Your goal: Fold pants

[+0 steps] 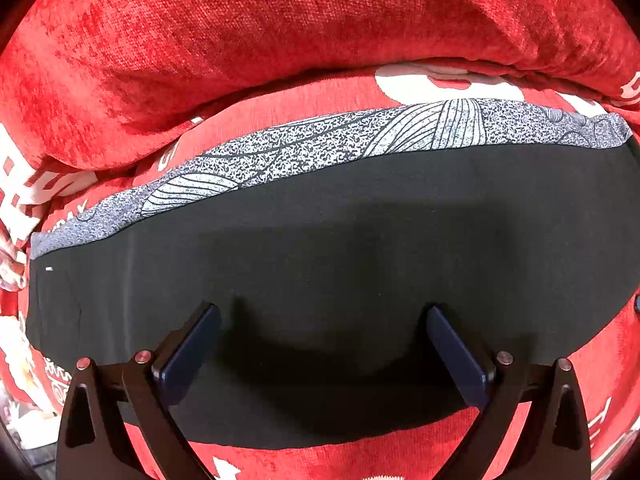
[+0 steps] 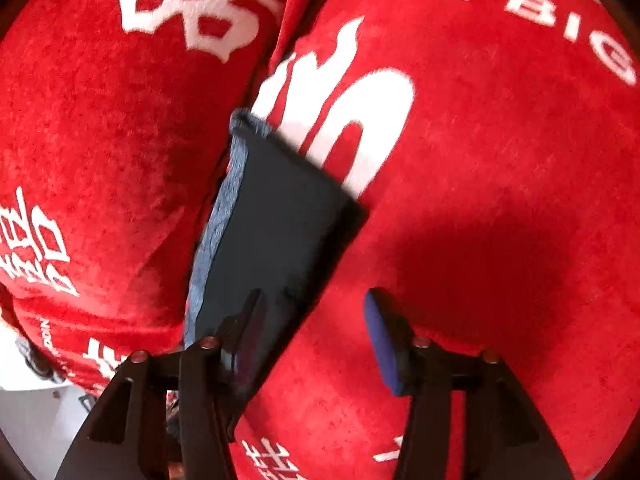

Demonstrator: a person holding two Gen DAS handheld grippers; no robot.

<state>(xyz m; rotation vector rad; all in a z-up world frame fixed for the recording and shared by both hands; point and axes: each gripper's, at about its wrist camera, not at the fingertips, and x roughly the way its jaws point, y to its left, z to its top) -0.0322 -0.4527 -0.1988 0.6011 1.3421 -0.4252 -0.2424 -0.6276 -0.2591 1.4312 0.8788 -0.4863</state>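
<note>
The pants [image 1: 320, 248] lie flat on a red sofa seat, folded into a long dark band with a grey patterned strip [image 1: 280, 148] along the far edge. My left gripper [image 1: 322, 328] is open just above the dark cloth near its front edge, holding nothing. In the right wrist view the pants [image 2: 276, 216] run away as a narrow dark strip with a grey-blue edge. My right gripper [image 2: 314, 312] is open at the strip's right edge, its left finger [image 2: 248, 328] over the cloth and its right finger [image 2: 384, 344] over the red seat.
The red sofa back cushion [image 1: 280, 32] rises right behind the pants. The seat cover [image 2: 500, 160] is red plush with white lettering. A seam between two cushions [image 2: 256, 92] runs beside the pants' far end. Pale floor [image 2: 32, 408] shows at lower left.
</note>
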